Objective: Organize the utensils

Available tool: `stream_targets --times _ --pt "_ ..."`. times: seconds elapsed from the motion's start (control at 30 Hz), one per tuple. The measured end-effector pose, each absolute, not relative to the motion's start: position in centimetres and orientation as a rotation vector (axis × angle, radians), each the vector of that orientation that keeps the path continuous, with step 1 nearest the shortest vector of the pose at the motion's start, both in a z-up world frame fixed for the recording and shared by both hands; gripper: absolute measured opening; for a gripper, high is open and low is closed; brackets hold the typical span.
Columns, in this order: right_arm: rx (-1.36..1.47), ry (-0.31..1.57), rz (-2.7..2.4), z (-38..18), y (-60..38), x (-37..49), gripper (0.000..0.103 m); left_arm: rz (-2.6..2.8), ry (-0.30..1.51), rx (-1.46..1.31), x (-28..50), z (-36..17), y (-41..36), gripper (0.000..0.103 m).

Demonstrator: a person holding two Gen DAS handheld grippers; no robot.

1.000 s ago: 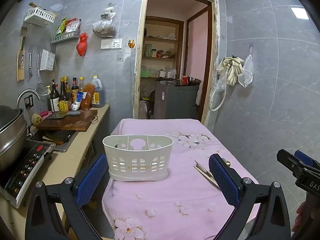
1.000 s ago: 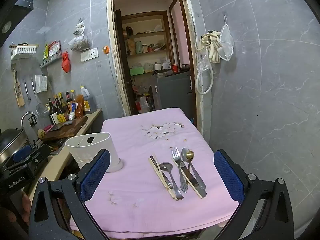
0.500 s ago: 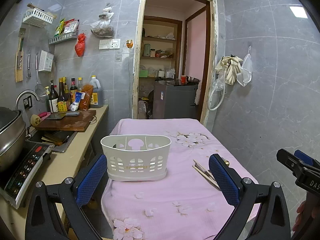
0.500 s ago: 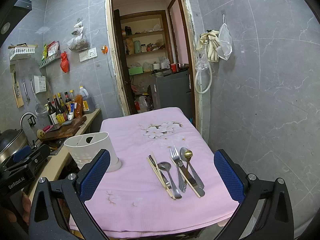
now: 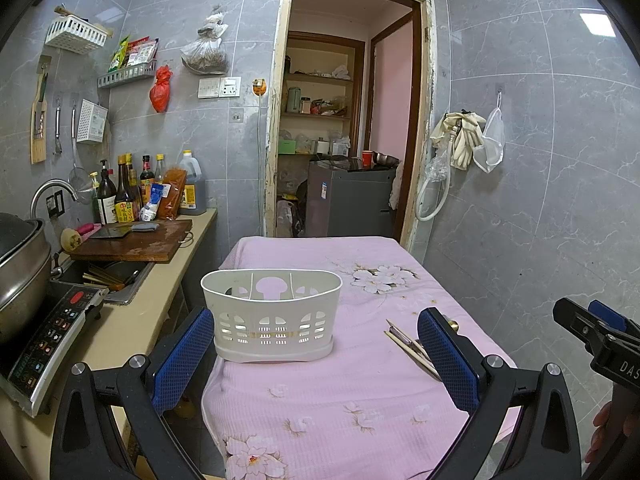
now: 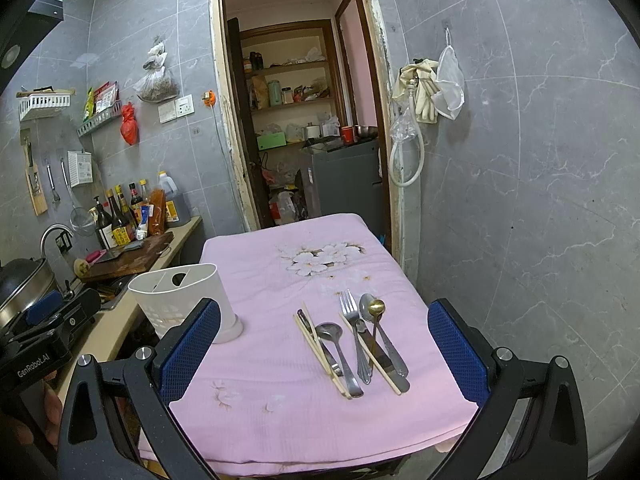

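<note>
Both tongs I hold gape wide over the near edge of the bench, gripping nothing: my left tongs (image 5: 316,348) face the white caddy (image 5: 272,314), standing upright on the pink cloth (image 6: 280,280) at its left side. My right tongs (image 6: 324,340) face the cutlery further right: chopsticks (image 6: 320,350), spoons (image 6: 338,350), a fork (image 6: 354,334), lying together flat.
</note>
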State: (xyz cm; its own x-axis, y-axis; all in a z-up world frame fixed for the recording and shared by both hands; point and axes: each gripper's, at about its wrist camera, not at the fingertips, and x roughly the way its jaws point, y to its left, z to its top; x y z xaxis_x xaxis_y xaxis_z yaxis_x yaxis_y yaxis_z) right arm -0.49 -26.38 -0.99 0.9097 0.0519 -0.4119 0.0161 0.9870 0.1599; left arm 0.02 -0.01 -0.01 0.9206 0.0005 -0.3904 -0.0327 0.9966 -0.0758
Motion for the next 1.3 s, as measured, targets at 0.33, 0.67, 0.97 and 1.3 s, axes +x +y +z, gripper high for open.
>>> stream_targets --times 0.33,0.67,0.97,1.3 --pt "0.162 0.43 0.018 -0.93 -26.35 -0.51 0.102 0.016 0.402 -0.082 0.03 -0.01 0.0 0.102" --pt "0.161 0.432 0.017 -0.95 -26.36 -0.46 0.102 0.018 0.403 -0.081 0.03 -0.01 0.0 0.102" --pt "0.162 0.432 0.016 -1.3 -26.57 -0.24 0.102 0.018 0.403 -0.081 0.04 -0.01 -0.01 0.102" --pt "0.162 0.435 0.017 -1.35 -26.63 -0.14 0.102 0.018 0.403 -0.081 0.03 -0.01 -0.01 0.102"
